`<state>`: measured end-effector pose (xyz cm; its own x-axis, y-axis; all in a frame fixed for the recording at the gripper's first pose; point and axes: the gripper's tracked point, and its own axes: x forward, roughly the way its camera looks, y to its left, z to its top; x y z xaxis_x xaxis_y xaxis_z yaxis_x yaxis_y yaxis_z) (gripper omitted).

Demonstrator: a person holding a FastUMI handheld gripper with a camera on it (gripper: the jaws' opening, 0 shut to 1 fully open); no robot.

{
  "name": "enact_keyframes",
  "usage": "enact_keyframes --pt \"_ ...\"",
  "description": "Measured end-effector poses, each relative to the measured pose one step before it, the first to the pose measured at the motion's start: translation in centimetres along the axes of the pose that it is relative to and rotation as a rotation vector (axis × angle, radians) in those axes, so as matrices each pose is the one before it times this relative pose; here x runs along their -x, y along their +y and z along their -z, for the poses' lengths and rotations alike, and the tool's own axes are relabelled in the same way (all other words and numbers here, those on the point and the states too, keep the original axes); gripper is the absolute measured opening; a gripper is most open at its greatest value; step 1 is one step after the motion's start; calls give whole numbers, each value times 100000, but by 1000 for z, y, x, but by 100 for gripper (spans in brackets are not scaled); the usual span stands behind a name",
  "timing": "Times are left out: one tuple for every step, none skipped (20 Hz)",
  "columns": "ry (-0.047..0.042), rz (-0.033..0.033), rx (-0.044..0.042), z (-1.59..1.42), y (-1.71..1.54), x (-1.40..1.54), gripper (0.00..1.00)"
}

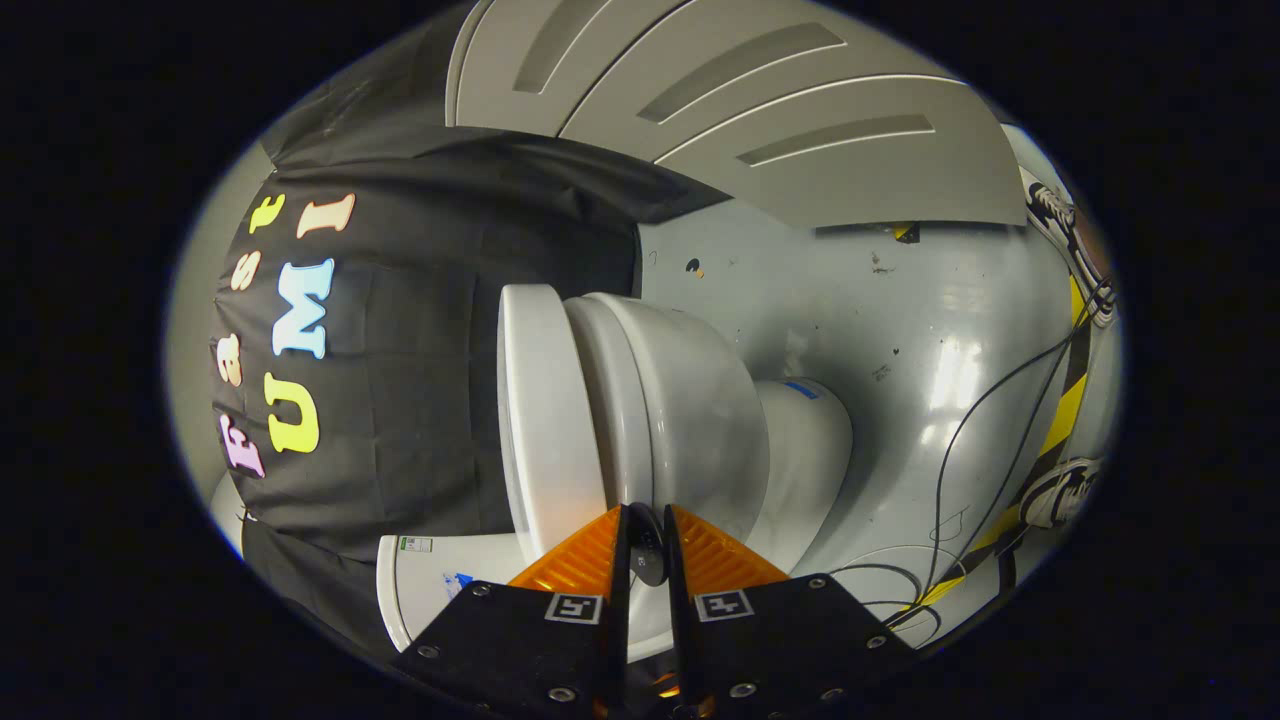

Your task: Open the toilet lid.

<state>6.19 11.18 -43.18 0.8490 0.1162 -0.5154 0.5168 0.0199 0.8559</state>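
Note:
The view is rolled sideways, so the floor lies to the right. The white toilet [690, 420] stands just beyond my fingers. Its lid [540, 420] lies flat and closed on the seat [615, 400], above the bowl. My gripper [647, 520] is close to the toilet's near side, with its tips at about the level of the seat and bowl rim. The fingers [585, 560] are drawn together, leaving only a narrow slot. A small dark part shows in that slot, and I cannot tell what it is. Neither finger visibly presses on the lid.
The white tank [440, 590] sits close by, beside the left finger. Black cloth wall hangs behind the toilet. Cables [960, 440] trail over the grey floor [900, 330], along yellow-black tape [1065, 410]. A person's shoes [1060, 490] stand there. Grey panels [800, 120] lie beyond.

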Motion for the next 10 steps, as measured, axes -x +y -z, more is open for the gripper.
enact_keyframes --pt "230 -352 -793 24 -18 45 19" --pt "404 -793 -857 -52 157 -51 17" --pt "30 -663 -634 82 134 -84 16" --pt "-64 -902 201 -54 201 254 13" --pt "-580 -923 1264 109 301 28 11" --pt "-745 -340 2012 -57 252 161 6" --pt "-378 752 1900 -29 40 -169 3" --pt "-541 809 1105 -91 78 98 0" --pt "-293 885 839 -41 62 40 0" --pt "-447 1105 1118 12 46 71 0"
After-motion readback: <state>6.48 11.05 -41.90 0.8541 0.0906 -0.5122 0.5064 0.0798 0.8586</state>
